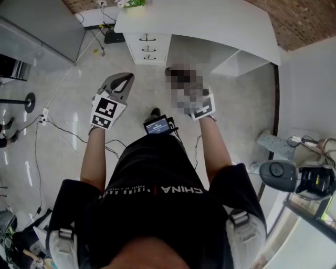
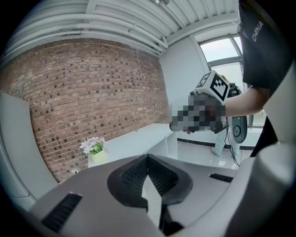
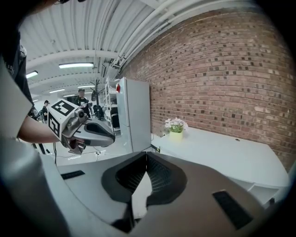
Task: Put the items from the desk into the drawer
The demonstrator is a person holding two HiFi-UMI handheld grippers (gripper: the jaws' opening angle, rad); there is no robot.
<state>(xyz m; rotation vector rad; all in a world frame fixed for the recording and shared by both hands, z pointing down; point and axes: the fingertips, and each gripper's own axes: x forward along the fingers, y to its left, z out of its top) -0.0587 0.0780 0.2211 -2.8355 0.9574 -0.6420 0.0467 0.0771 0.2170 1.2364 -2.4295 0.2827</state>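
A white desk [image 1: 210, 23] stands ahead of me against a brick wall. Its three-drawer unit [image 1: 148, 47] sits under the left end, all drawers pushed in. A small pot of flowers [image 1: 128, 3] is the only item I see on the top, also in the left gripper view [image 2: 95, 150] and the right gripper view [image 3: 175, 127]. I stand back from the desk with both grippers held in the air. My left gripper [image 1: 126, 77] is shut and empty, its jaws meeting at the tips [image 2: 148, 155]. My right gripper [image 3: 147, 155] is shut and empty; a mosaic patch partly hides it in the head view [image 1: 181, 79].
Cables and a power strip [image 1: 44, 115] lie on the tiled floor at the left. A grey cabinet [image 1: 42, 26] stands at the far left, a tall white cabinet [image 3: 134, 113] beside the desk. A small screen [image 1: 159, 125] hangs at my waist. Devices [image 1: 278, 173] sit on a surface at the right.
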